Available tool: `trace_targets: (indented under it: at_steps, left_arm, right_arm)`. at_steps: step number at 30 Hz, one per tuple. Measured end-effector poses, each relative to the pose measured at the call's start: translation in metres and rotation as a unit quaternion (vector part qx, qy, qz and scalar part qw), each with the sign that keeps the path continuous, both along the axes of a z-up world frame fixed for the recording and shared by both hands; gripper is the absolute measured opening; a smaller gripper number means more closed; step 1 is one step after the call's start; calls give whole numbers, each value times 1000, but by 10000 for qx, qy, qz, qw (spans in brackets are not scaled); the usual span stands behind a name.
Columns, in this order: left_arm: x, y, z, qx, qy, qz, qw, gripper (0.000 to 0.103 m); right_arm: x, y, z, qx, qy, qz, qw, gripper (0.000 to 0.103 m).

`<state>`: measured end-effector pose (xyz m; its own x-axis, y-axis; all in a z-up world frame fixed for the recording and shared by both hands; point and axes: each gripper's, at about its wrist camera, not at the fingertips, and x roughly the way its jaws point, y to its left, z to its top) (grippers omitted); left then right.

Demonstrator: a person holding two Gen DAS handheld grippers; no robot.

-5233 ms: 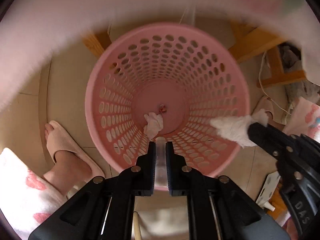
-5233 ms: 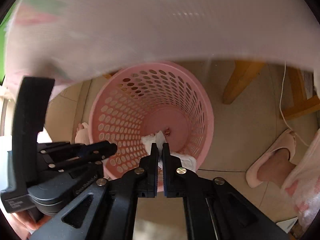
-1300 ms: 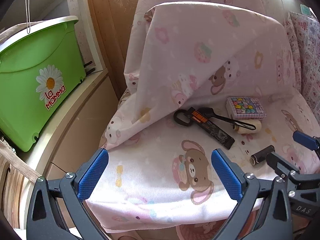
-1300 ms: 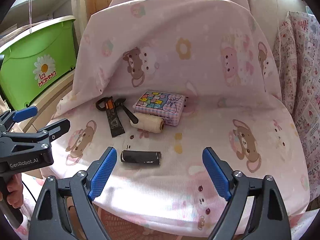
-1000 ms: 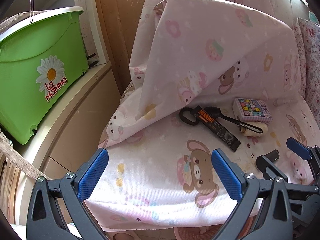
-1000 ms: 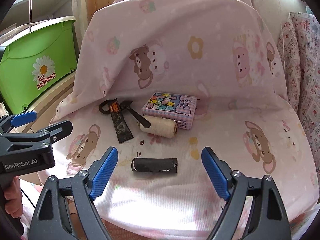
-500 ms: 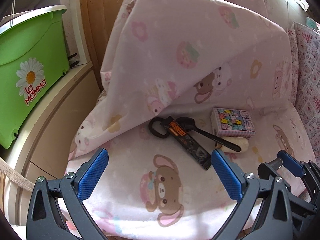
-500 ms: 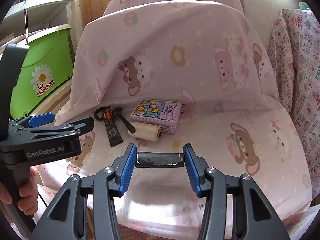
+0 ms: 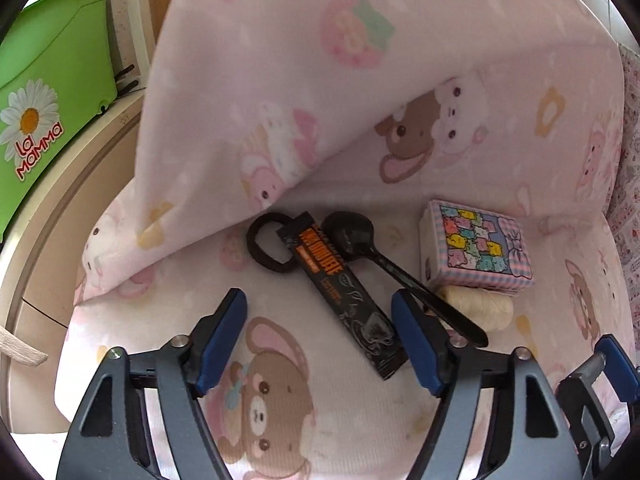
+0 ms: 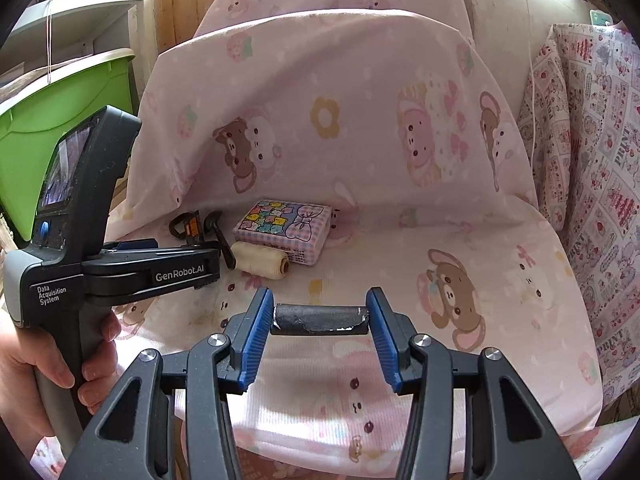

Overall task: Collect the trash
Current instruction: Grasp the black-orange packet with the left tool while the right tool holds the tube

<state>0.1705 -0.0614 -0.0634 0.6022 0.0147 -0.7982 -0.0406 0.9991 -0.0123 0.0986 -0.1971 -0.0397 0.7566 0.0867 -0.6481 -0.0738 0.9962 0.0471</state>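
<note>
The green plastic storage box (image 9: 44, 80) at the left carries a white daisy sticker with red words "la MaMMa" under the flower. The black handheld gripper unit (image 10: 120, 272) seen from the right wrist has white text "GenRobot.AI" on its side bar and "Data Acquisition System" on its grey handle block. The white patterned cloth (image 10: 600, 200) at the right edge shows the word "PRINT" several times. The black and orange long wrapper (image 9: 340, 292) has orange lettering, which I cannot read.
</note>
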Motion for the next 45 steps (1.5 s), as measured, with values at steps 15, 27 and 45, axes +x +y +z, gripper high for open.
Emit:
trace_targets:
  at_steps: [15, 27, 45]
  left_arm:
    - [-17, 13, 15, -101, -54, -189, 9998, 16]
    - [-54, 36, 27, -254, -384, -603, 9971, 17]
    - [-90, 37, 55, -13, -830, -589, 9948, 17]
  right_arm:
    - [4, 1, -2, 12, 39, -35, 10000, 51]
    - [-5, 9, 0, -91, -77, 127, 9998, 51]
    - [-27, 20, 4, -23, 11, 464, 9989, 51]
